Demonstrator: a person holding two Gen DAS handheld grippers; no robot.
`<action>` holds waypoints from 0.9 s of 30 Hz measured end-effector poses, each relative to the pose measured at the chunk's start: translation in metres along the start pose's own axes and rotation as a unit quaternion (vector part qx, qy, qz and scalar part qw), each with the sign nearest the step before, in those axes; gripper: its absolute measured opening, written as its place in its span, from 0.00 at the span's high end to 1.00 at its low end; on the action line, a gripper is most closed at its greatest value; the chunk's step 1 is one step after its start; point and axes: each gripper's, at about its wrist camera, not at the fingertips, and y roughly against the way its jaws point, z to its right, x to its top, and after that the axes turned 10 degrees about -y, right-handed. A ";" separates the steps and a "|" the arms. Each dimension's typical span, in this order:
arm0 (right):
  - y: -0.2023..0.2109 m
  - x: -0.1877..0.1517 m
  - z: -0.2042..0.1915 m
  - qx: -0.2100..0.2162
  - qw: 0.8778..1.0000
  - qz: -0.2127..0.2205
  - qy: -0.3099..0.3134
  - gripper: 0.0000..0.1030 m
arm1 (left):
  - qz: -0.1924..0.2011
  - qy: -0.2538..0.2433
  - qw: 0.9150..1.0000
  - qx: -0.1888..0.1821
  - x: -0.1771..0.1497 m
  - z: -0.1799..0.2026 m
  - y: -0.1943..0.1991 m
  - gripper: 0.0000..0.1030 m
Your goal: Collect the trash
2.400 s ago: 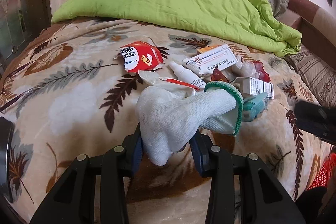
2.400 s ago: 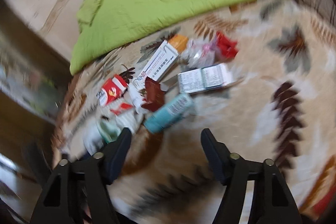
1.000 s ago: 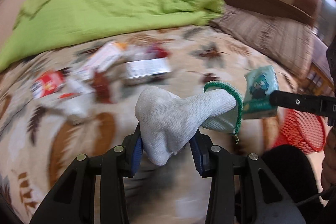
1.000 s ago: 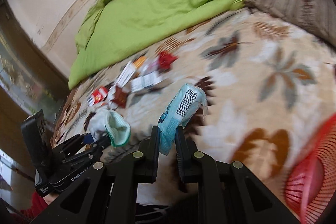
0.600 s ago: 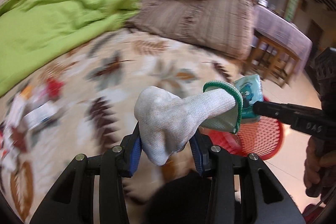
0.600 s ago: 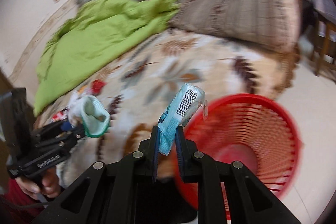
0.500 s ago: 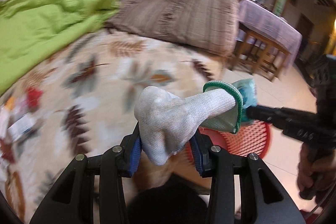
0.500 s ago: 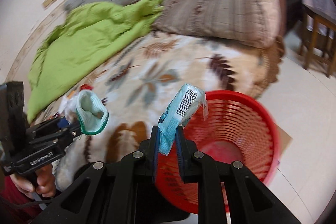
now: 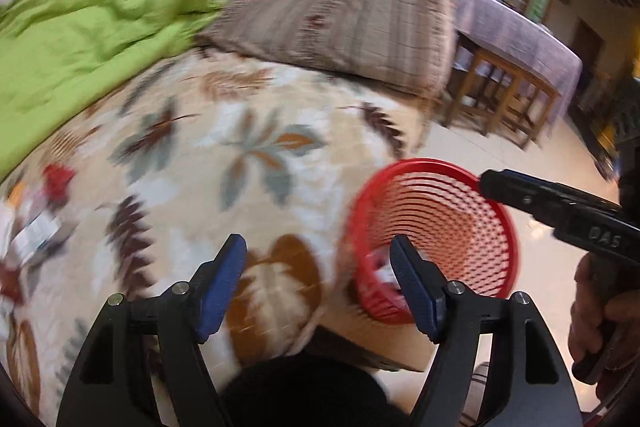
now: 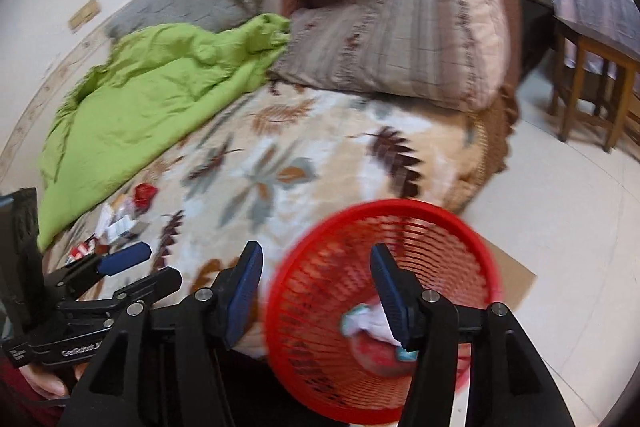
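Observation:
A red mesh basket stands on the floor at the bed's corner. A white sock with a green cuff and a teal packet lie at its bottom. My left gripper is open and holds nothing, at the bed's edge just left of the basket. Over the basket's mouth my right gripper is open too, with nothing between its fingers. Each gripper shows in the other's view: the right gripper and the left gripper. Several boxes and wrappers lie on the leaf-print blanket.
A green quilt and a striped pillow lie at the bed's far side. Cardboard sits under the basket. A wooden table with a cloth stands on the tiled floor to the right. A hand grips the right tool.
Both grippers swung right from the trash pile to the basket and opened. The sock left my left gripper and the teal packet left my right; both now lie in the basket.

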 end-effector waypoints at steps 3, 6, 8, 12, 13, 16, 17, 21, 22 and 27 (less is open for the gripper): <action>-0.015 -0.009 -0.035 0.038 0.999 -0.020 0.030 0.41 | 0.008 0.040 0.998 0.045 -0.021 -0.035 0.020 0.29; -0.033 -0.020 -0.072 0.066 0.995 -0.043 0.063 0.41 | 0.016 0.074 0.993 0.087 -0.041 -0.067 0.041 0.29; -0.044 -0.027 -0.096 0.084 0.991 -0.054 0.085 0.41 | 0.019 0.098 0.989 0.112 -0.058 -0.091 0.057 0.29; -0.065 -0.041 -0.154 0.119 0.980 -0.069 0.142 0.40 | 0.007 0.154 0.977 0.145 -0.097 -0.139 0.080 0.29; -0.071 -0.046 -0.166 0.125 0.978 -0.074 0.151 0.39 | 0.004 0.173 0.972 0.158 -0.108 -0.151 0.086 0.29; -0.087 -0.059 -0.203 0.150 0.969 -0.091 0.174 0.39 | -0.007 0.213 0.956 0.204 -0.139 -0.181 0.100 0.29; -0.093 -0.065 -0.214 0.151 0.966 -0.095 0.185 0.39 | -0.015 0.222 0.951 0.215 -0.146 -0.190 0.104 0.29; -0.113 -0.084 -0.245 0.158 0.957 -0.101 0.221 0.39 | -0.029 0.308 0.923 0.230 -0.181 -0.240 0.122 0.29; -0.116 -0.087 -0.247 0.157 0.956 -0.103 0.224 0.39 | -0.032 0.333 0.914 0.230 -0.190 -0.255 0.126 0.29; -0.125 -0.088 -0.242 0.167 0.956 -0.114 0.211 0.39 | -0.043 0.416 0.876 0.241 -0.214 -0.307 0.135 0.29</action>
